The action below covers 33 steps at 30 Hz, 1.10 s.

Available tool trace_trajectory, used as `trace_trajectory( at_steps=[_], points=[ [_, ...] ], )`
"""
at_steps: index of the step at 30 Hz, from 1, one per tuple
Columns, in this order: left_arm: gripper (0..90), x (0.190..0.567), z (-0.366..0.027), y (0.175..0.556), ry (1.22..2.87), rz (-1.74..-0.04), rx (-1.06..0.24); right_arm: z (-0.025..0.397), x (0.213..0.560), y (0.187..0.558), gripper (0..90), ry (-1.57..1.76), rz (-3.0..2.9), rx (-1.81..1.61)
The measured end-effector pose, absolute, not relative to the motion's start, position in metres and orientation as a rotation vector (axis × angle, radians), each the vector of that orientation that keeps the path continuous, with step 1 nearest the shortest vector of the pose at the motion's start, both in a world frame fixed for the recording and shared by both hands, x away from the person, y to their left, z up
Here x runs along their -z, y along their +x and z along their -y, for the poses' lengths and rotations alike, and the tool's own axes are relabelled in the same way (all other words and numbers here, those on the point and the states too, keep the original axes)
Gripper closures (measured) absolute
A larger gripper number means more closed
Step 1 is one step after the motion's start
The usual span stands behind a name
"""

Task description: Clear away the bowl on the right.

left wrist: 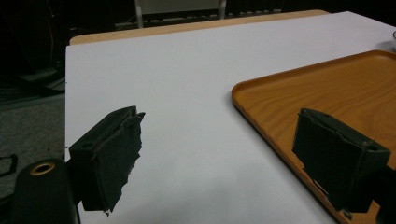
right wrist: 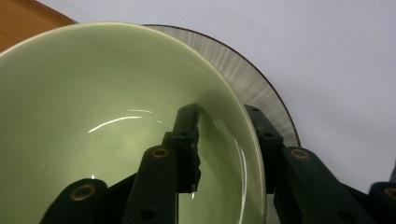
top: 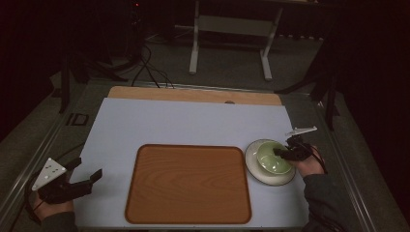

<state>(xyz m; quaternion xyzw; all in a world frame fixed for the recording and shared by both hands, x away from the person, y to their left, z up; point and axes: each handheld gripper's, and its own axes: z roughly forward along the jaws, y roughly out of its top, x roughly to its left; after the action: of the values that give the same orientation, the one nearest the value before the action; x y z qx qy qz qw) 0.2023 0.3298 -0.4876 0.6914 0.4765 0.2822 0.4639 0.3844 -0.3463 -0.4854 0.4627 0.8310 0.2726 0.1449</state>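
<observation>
A pale green bowl (top: 270, 158) sits on a white plate with a dark rim (top: 261, 178), just right of a wooden tray (top: 188, 183). My right gripper (top: 280, 152) is shut on the bowl's right rim. In the right gripper view, one jaw is inside the bowl (right wrist: 93, 93) and the other outside, over the plate (right wrist: 254, 79), so the gripper (right wrist: 222, 112) straddles the wall. My left gripper (top: 88, 168) is open at the table's front left corner and holds nothing. Between its spread jaws, the left gripper (left wrist: 222, 119) faces the bare sheet, with the tray (left wrist: 327, 84) at its right.
A white sheet (top: 183, 121) covers the table, and a strip of wooden top (top: 193, 94) shows along the far edge. Beyond it stand a white table frame (top: 196, 43) and cables (top: 150, 72) on the dark floor. The tray carries nothing.
</observation>
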Motion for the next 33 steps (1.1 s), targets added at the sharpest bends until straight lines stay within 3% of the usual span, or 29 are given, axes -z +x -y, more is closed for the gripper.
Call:
trace_trajectory(
  at_steps=[19,22,24,33],
  points=[
    [15.5,0.487,-0.331,0.201,1.685,-1.184,-0.702,0.345,0.479,0.367,72.8,1.297,-2.349,-0.776],
    [15.5,0.487,-0.332,0.201,1.683,-1.186,-0.701,0.345,0.475,0.364,75.0,1.284,-2.349,-0.789],
    [15.5,0.487,-0.332,0.201,1.683,-1.186,-0.701,0.345,0.472,0.361,81.7,1.262,-2.353,-0.788],
    [15.6,0.488,-0.332,0.201,1.678,-1.196,-0.7,0.346,0.473,0.36,83.7,1.289,-2.342,-0.842]
  ],
)
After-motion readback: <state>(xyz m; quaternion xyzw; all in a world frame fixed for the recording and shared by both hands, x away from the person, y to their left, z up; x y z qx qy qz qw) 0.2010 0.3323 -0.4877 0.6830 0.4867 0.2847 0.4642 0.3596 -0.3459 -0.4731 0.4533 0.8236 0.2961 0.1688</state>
